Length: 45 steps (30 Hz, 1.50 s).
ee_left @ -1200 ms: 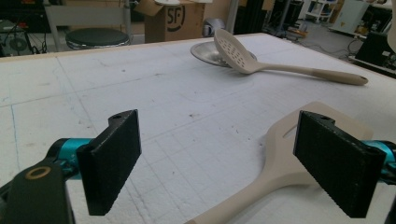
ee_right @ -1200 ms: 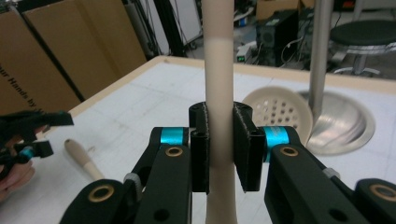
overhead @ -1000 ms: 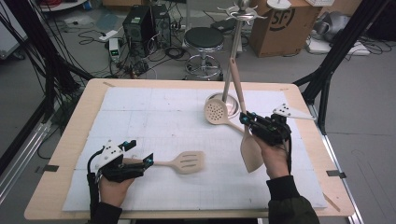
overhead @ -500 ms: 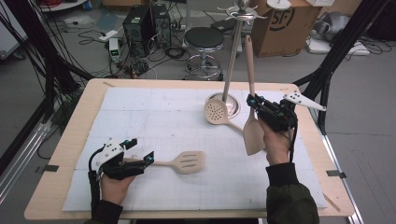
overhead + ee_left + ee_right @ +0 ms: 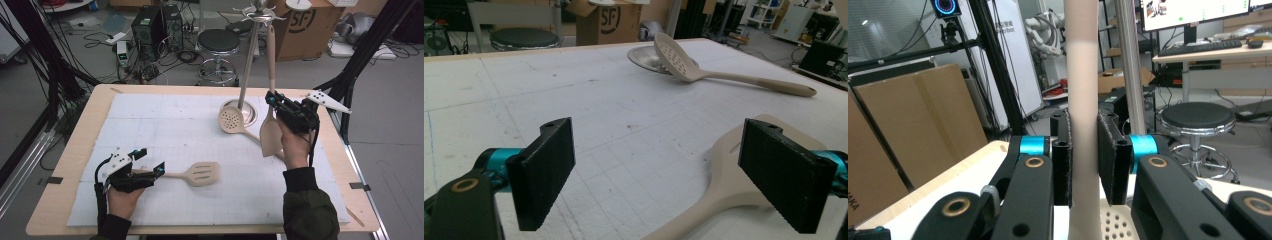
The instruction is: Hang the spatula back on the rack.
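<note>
My right gripper (image 5: 273, 99) is shut on the handle of a beige solid spatula (image 5: 270, 136), which hangs upright with its blade just above the mat. The handle's top reaches up beside the hooks of the metal stand (image 5: 248, 65). In the right gripper view both pads clamp that handle (image 5: 1083, 100), with the stand's pole (image 5: 1130, 65) just behind. A perforated skimmer (image 5: 231, 120) rests with its head on the stand's base. My left gripper (image 5: 148, 161) lies open on the mat around the handle of a slotted spatula (image 5: 202, 173). The left gripper (image 5: 659, 170) has the spatula (image 5: 729, 170) between its wide jaws.
The white mat (image 5: 165, 125) covers most of the wooden table (image 5: 70, 165). Beyond the far edge stand a round stool (image 5: 220, 42), a cardboard box (image 5: 300, 22) and a computer tower (image 5: 150, 25). Black frame struts rise at both back corners.
The right gripper has risen and tipped the solid spatula from a slant to upright, bringing its handle top close to the stand's hooks. The left gripper and slotted spatula have stayed put.
</note>
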### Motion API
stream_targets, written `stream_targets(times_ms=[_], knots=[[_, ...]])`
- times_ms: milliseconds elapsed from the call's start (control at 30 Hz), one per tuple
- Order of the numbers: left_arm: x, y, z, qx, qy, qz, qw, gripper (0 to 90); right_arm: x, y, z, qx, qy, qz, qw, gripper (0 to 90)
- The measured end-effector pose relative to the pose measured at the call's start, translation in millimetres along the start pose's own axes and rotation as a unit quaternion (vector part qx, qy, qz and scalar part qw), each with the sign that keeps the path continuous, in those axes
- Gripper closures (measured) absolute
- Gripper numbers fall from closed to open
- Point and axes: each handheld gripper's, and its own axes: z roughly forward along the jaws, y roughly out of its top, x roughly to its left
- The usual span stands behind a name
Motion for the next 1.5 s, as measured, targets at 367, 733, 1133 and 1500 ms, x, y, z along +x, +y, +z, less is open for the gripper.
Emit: stream_targets(times_ms=[367,733,1133,1500], knots=[[0.4,-0.1,0.5,0.0,-0.002,-0.002,1.0,15.6,-5.3,8.0,16.2,0.014,-0.011,-0.002,0.9998,78.8],[0.7,-0.1,0.4,-0.002,-0.002,-0.004,1.0,15.6,-11.5,3.7,28.1,0.028,-0.026,-0.004,0.9993,78.8],[0.9,-0.1,0.2,-0.001,-0.002,-0.004,1.0,15.6,-13.9,-1.5,38.4,0.023,-0.043,-0.009,0.9988,53.9],[0.1,0.1,0.6,-0.003,0.003,-0.003,1.0,13.9,-20.4,14.4,28.3,-0.087,-0.02,0.032,0.9955,46.6]])
